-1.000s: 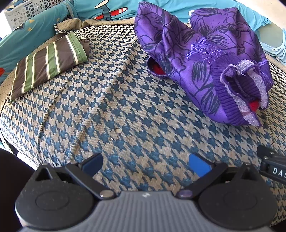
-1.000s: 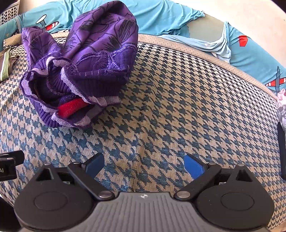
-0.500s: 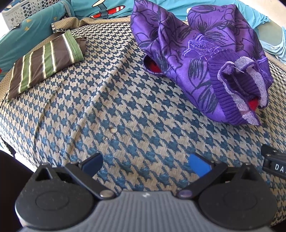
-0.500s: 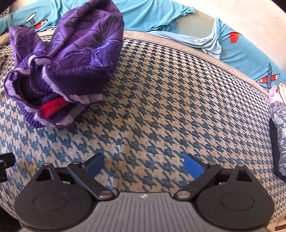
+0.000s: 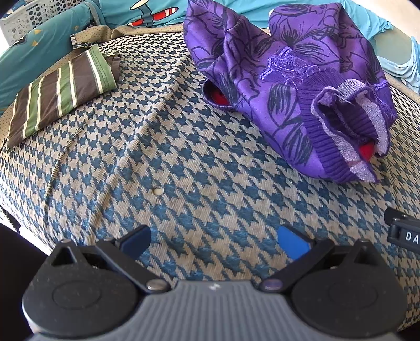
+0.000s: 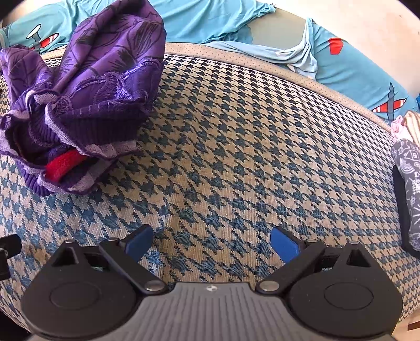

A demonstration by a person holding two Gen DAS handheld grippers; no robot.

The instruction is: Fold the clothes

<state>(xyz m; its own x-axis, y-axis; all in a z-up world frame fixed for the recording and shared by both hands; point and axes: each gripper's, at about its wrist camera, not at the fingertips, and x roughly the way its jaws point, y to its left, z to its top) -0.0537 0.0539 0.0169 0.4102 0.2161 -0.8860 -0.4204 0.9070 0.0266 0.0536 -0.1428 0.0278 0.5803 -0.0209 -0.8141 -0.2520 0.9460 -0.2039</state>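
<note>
A crumpled purple floral garment (image 5: 296,86) with a ribbed cuff and a red lining lies bunched on the houndstooth cushion (image 5: 183,170), far right in the left wrist view. The same purple garment (image 6: 86,86) sits at the upper left in the right wrist view. My left gripper (image 5: 214,241) hovers open over bare cushion, well short of the garment. Over the cushion (image 6: 236,157), to the right of the heap, my right gripper (image 6: 211,242) is open too and holds nothing. A folded brown and green striped garment (image 5: 63,89) rests at the far left.
Turquoise bedding with plane prints (image 6: 354,60) runs along the back of the cushion. A white perforated basket (image 5: 23,21) stands at the far left corner. A dark patterned cloth (image 6: 409,188) lies at the right edge. The other gripper's body (image 5: 404,233) shows at right.
The left gripper has edged forward a little toward the clothes. The right gripper has swung to the right, so the purple garment has slid left in its view. Both stay open.
</note>
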